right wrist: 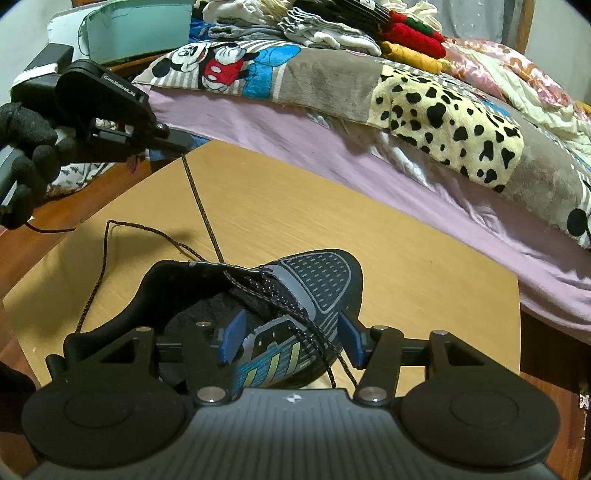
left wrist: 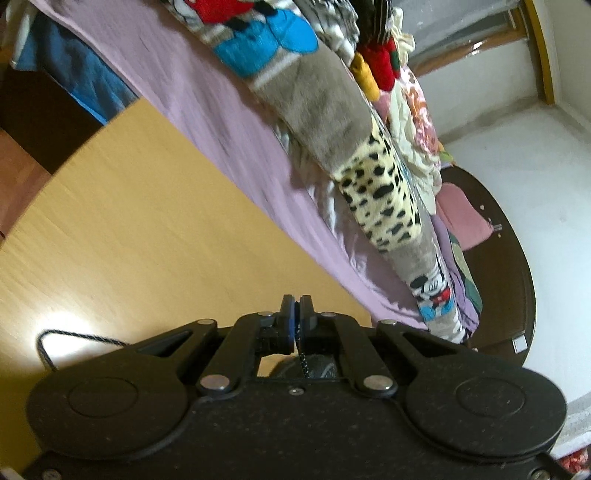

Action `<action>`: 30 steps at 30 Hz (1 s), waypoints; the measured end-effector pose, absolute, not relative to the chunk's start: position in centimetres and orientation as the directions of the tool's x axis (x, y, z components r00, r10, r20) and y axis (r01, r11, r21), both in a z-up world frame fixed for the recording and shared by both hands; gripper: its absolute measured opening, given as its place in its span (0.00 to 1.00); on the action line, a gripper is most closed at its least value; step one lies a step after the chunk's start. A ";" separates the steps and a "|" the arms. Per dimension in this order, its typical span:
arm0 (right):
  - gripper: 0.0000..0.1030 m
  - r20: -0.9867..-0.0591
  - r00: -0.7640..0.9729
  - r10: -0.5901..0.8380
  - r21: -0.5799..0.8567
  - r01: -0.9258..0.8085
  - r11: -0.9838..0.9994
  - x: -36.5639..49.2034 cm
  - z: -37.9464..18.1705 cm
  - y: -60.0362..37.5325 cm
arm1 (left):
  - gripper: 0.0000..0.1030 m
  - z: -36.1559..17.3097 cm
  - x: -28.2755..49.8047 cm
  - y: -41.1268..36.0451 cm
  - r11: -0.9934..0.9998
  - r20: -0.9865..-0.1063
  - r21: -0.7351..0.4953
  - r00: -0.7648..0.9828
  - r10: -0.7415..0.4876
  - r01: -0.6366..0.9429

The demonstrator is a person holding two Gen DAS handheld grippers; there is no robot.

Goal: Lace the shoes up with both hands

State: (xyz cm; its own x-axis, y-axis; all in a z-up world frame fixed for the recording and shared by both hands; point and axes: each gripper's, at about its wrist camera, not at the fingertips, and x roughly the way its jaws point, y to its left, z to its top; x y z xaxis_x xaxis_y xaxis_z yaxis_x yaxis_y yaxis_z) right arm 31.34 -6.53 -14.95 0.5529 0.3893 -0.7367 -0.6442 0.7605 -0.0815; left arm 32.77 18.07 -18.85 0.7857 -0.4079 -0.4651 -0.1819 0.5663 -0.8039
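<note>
A dark blue sneaker (right wrist: 317,280) with striped sides lies on the wooden table (right wrist: 388,236), toe pointing away. My right gripper (right wrist: 291,341) stands open astride the shoe's side wall and laced throat; its blue pads (right wrist: 232,339) sit apart from the fabric. My left gripper (right wrist: 181,146), held by a black-gloved hand (right wrist: 26,147) at upper left, is shut on the dark speckled lace (right wrist: 201,206), which runs taut down to the eyelets. In the left wrist view the left gripper (left wrist: 297,314) pinches the lace (left wrist: 303,356) between closed pads. Another stretch of lace (right wrist: 105,240) loops loosely over the table.
A bed with a purple sheet (right wrist: 295,140) borders the table's far edge, covered by a patchwork blanket (right wrist: 443,110) and piled clothes (right wrist: 332,29). A pale green tub (right wrist: 136,33) sits at the back left. Wooden floor (right wrist: 546,398) shows right of the table.
</note>
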 end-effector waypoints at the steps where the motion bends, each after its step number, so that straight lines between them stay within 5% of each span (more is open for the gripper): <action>1: 0.54 -0.737 0.552 0.389 -0.080 -0.644 0.761 31.3 -14.9 -6.6 | 0.00 -18.8 32.7 18.4 0.565 -0.464 -0.804 0.790 -0.400 -0.186; 30: 0.57 -0.743 0.535 0.401 -0.043 -0.637 0.770 31.7 -14.5 -7.0 | 0.00 -16.3 30.1 27.6 0.547 -0.449 -0.785 0.875 -0.179 -0.291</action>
State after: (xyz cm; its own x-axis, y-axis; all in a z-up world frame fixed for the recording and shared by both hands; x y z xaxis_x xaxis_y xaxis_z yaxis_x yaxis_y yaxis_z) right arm 31.69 -7.03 -14.54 0.5354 0.4012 -0.7432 -0.6370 0.7696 -0.0434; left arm 30.14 27.63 -16.32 0.8753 -0.1795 -0.4490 -0.2906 0.5467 -0.7852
